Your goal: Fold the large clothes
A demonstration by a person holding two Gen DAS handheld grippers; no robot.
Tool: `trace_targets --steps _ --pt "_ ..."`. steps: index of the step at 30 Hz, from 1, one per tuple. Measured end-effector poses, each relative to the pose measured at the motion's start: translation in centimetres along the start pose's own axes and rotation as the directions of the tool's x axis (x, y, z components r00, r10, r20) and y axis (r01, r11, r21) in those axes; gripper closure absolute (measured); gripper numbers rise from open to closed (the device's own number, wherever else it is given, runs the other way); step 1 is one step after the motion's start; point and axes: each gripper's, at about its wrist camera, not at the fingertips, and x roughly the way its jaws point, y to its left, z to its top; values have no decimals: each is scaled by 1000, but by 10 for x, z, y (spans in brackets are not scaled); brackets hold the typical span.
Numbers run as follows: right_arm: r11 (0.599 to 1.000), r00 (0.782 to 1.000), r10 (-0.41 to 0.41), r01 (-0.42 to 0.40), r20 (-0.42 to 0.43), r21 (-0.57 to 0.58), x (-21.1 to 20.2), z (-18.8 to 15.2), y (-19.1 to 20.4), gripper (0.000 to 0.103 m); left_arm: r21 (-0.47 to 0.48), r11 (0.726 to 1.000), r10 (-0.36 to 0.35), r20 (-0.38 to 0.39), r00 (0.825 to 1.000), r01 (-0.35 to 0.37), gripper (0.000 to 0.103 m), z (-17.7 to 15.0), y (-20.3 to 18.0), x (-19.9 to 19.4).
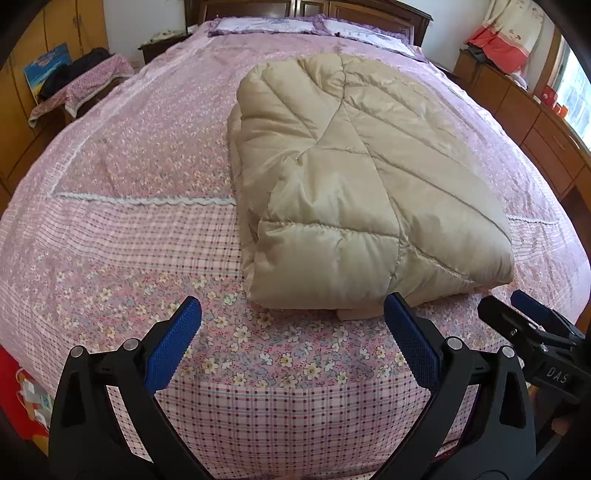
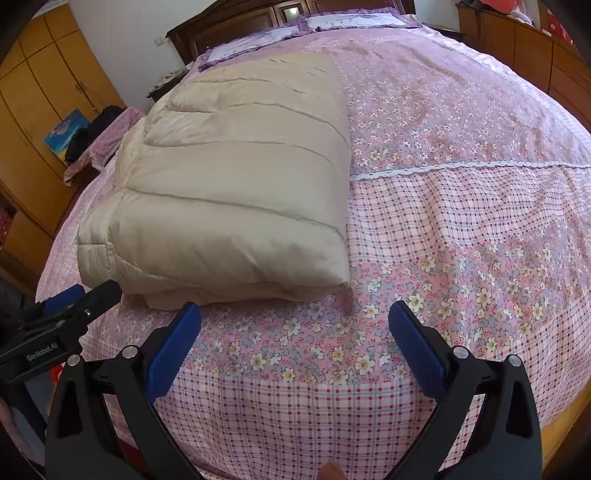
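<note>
- On the bed (image 1: 122, 258), over a pink floral cover, lies a beige padded coat (image 1: 362, 177), already folded into a thick oblong bundle.
- Its long axis runs from the near edge of the bed toward the pillows (image 1: 266, 24), so a short end faces both tools.
- From the left gripper (image 1: 291, 332) the coat lies ahead and slightly to the right; its near folded end sits just beyond the fingertips, apart from them.
- From the right gripper (image 2: 295, 332) the coat (image 2: 236, 177) lies ahead and to the left, its near right corner closest to that tool's left finger.
- Both grippers are spread wide and hold nothing; only the bedcover shows between their blue pads.
- The two tools are side by side, each visible at the edge of the other's view, and the bundle's near end falls roughly between them.
- Neither is clearly nearer, though the left one faces the coat more squarely.
- If another fold is intended, the near end would probably be lifted toward the pillows, one tool at each corner; the puffy filling may spring back.
</note>
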Motion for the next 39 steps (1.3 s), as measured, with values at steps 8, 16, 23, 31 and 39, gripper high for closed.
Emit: trace_targets --steps 8,16,23,31,39 --pt "1000 1000 -6 6 -9 31 6 3 -12 6 -7 1000 -3 -8 1000 3 5 0 7 6" --pt "1000 1000 2 -2 -14 20 9 10 -12 6 -4 1000 -1 -10 1000 1 5 -1 8 8" --pt "1000 1000 7 -7 -16 18 11 9 -8 6 -11 1000 -7 -15 1000 7 5 -1 9 9" --pt "999 1000 14 -13 -23 31 14 6 -12 6 -14 1000 -8 -21 1000 8 5 -3 12 11" --pt "999 999 27 -26 -26 38 15 3 -14 6 -15 1000 -5 -22 1000 4 5 -7 13 11"
